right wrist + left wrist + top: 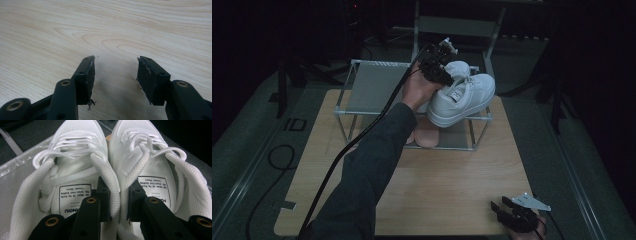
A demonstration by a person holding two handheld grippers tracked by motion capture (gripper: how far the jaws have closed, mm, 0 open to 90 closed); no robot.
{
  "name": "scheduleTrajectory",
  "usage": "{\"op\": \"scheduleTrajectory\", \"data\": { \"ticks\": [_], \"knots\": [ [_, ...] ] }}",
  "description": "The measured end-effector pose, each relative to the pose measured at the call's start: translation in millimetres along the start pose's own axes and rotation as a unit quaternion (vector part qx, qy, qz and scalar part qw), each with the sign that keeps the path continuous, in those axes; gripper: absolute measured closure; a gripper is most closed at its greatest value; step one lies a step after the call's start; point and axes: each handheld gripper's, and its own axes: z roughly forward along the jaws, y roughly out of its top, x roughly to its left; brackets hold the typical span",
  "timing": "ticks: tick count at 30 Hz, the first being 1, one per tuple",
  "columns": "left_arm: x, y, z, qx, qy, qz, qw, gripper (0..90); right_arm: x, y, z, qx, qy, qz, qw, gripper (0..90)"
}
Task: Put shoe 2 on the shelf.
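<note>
My left gripper (437,65) is at the right end of a metal rack's top shelf (372,87), shut on a pair of white sneakers. In the left gripper view its jaws pinch the two inner collars together at the gripper (118,200), with one jaw inside the left sneaker (77,157) and the other inside the right sneaker (150,157). From the high view the nearer sneaker (464,95) is tilted with its toe to the right, and the other sneaker (457,69) sits behind it. My right gripper (502,210) rests open at the table's front right, and in its own view the gripper (115,72) has nothing between its jaws.
The rack stands at the back of a light wooden table (447,185). Two peach-coloured flat pieces (427,136) lie on its lower shelf. A black cable (342,150) trails along the left arm. A grey frame (457,25) stands behind the rack.
</note>
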Motion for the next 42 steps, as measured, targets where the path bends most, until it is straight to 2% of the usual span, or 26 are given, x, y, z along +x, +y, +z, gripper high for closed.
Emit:
{"op": "scheduleTrajectory", "data": {
  "ticks": [13, 19, 26, 42],
  "knots": [
    [8.8, -0.8, 0.6, 0.004, 0.020, -0.020, 0.9996, 76.1, -0.7, -0.1, -0.2, -0.002, -0.001, 0.001, 1.0000, 47.5],
    [9.2, -1.6, 3.6, 0.007, 0.037, -0.019, 0.9991, 76.1, -0.6, 0.0, 0.4, -0.001, 0.000, 0.001, 1.0000, 47.4],
    [12.7, -2.6, 5.0, 0.007, 0.036, -0.031, 0.9988, 76.0, -0.8, 0.1, 0.6, -0.001, 0.000, 0.001, 1.0000, 47.4],
    [16.0, -3.3, 6.5, 0.008, 0.057, -0.052, 0.9970, 76.1, -1.1, 0.1, 0.2, -0.002, 0.000, 0.001, 1.0000, 47.4]
  ]
}}
